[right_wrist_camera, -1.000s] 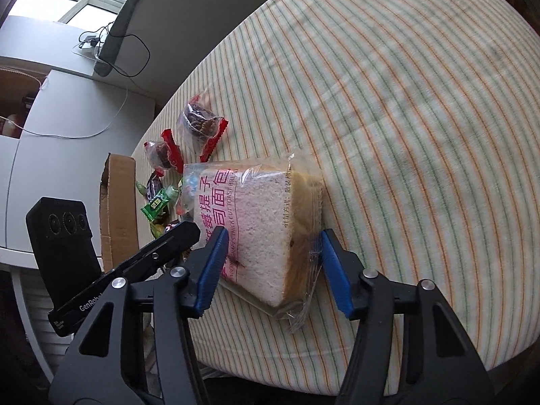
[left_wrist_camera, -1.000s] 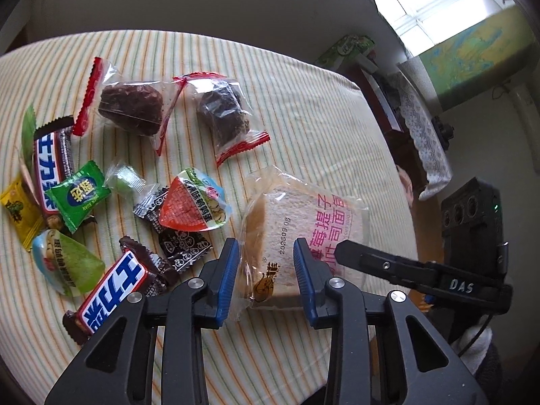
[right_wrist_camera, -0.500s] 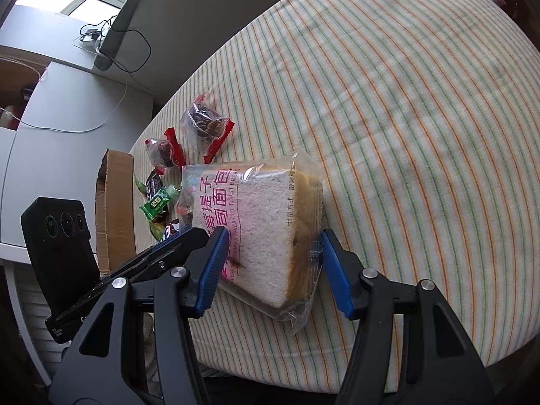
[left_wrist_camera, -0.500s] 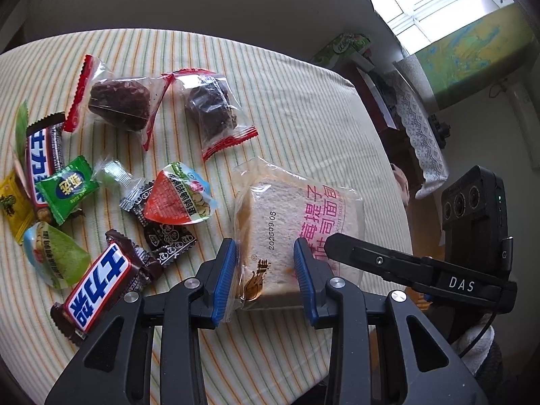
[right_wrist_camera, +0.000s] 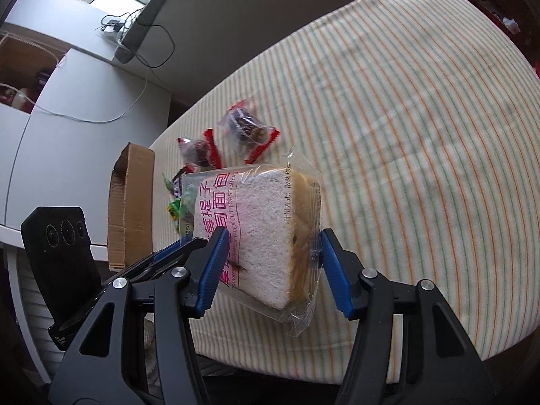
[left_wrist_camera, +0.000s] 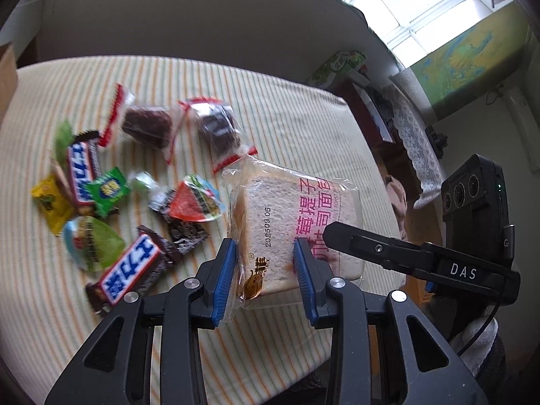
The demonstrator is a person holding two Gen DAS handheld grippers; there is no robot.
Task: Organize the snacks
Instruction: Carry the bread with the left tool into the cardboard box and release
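Observation:
A clear bag of thick-cut toast bread [left_wrist_camera: 290, 222] with pink lettering is held up off the striped tablecloth; it also shows in the right wrist view [right_wrist_camera: 260, 233]. My left gripper [left_wrist_camera: 265, 276] is shut on its near corner. My right gripper [right_wrist_camera: 270, 266] grips its other side, with the blue pads against the bag. Small snacks lie left of the bread: two chocolate bars [left_wrist_camera: 130, 275], two red-edged brownie packs [left_wrist_camera: 145, 125] and several candies [left_wrist_camera: 106, 190].
A cardboard box [right_wrist_camera: 130, 202] stands at the table's left edge in the right wrist view. The round table [right_wrist_camera: 422, 135] with the striped cloth stretches to the right. A cabinet with lace cloth [left_wrist_camera: 415, 145] stands beyond the table.
Both grippers have lifted the bread bag off the table and raised it. The snacks on the cloth have not moved.

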